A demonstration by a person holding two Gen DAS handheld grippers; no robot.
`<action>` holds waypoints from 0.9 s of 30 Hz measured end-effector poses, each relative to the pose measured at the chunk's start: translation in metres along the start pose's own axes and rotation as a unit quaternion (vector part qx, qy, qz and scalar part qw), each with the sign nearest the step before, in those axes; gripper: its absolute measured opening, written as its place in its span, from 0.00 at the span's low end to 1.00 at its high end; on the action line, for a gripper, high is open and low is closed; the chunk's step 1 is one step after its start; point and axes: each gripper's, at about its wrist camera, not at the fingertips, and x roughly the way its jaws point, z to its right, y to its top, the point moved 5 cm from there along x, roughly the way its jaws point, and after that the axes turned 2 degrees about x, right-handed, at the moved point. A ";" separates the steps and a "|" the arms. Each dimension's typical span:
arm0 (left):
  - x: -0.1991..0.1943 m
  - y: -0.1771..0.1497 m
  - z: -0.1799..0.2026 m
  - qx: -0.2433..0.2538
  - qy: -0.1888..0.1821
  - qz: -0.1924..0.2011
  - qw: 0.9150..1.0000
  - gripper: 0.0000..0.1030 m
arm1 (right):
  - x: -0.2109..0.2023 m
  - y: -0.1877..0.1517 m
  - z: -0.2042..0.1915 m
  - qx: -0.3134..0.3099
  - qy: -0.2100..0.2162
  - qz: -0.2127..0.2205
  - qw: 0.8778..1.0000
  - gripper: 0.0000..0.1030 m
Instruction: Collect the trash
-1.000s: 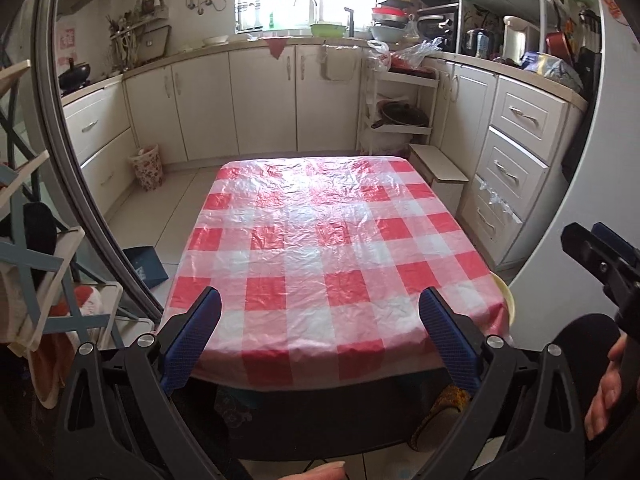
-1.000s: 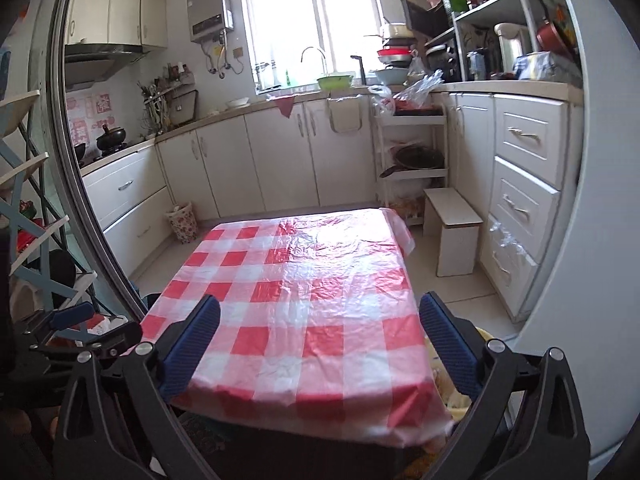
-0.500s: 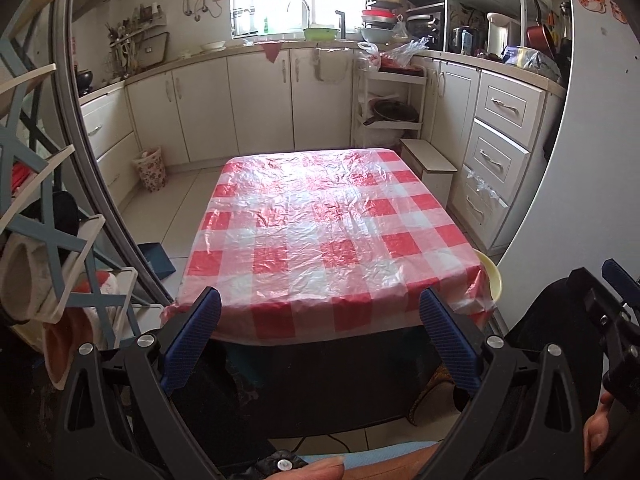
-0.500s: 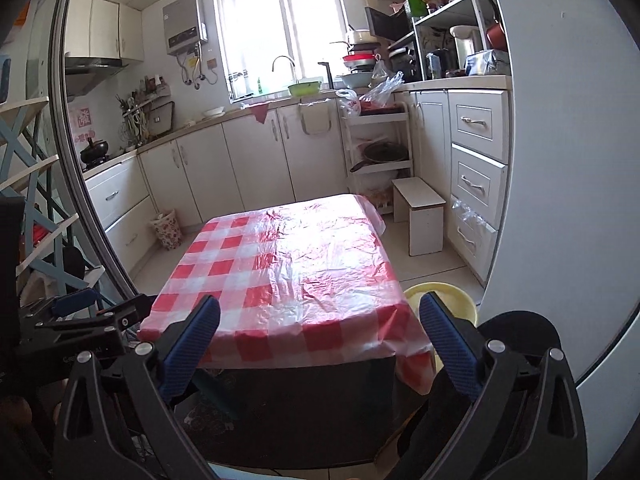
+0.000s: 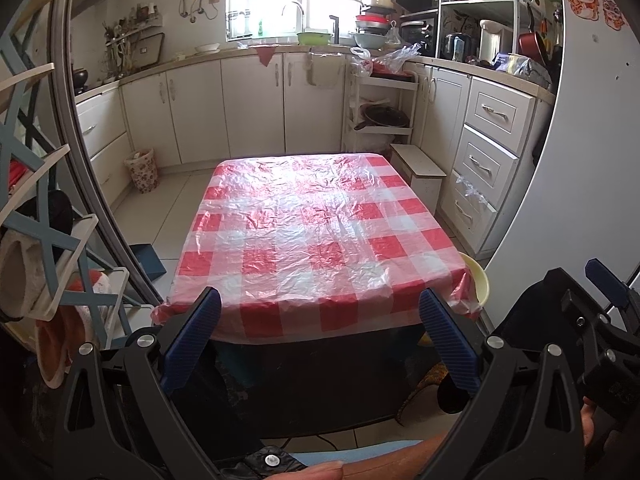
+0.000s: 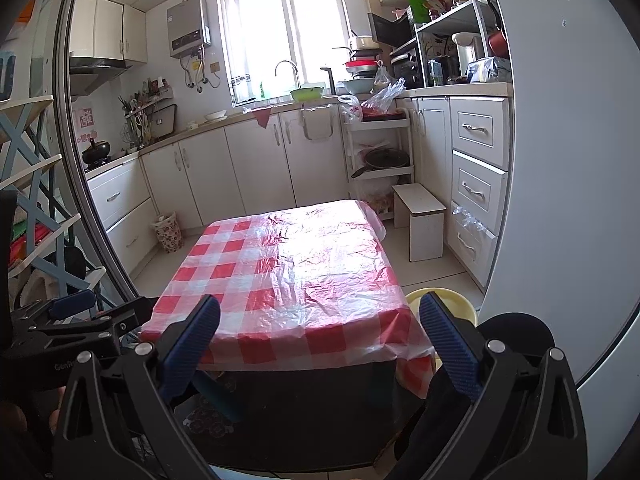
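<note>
A white-cabinet kitchen surrounds one table under a red-checked plastic cloth (image 5: 316, 236), bare of trash. One patterned wastebasket (image 5: 141, 171) stands left. Left gripper (image 5: 320, 338) and right gripper (image 6: 320, 340) gape wide, empty.

A lived-in home kitchen, daylight pouring in.

White cabinets (image 6: 256, 164) run along the far wall under a bright window (image 6: 288, 28), with a sink tap (image 6: 287, 70) and a green basin (image 6: 307, 93) on the worktop (image 6: 224, 120). A gas water heater (image 6: 188, 30) hangs beside the window, and there's a black wok (image 6: 96, 151) on the stove side. Pots and appliances crowd the rack (image 6: 452, 48) at right, and a table in a red-check plastic cloth (image 6: 288, 276) fills the middle of the tiled floor (image 5: 168, 208).
</note>
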 end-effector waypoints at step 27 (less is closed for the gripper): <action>0.002 -0.005 -0.001 0.002 0.012 -0.007 1.000 0.92 | -0.002 -0.004 0.005 -0.003 -0.001 -0.004 1.000 0.93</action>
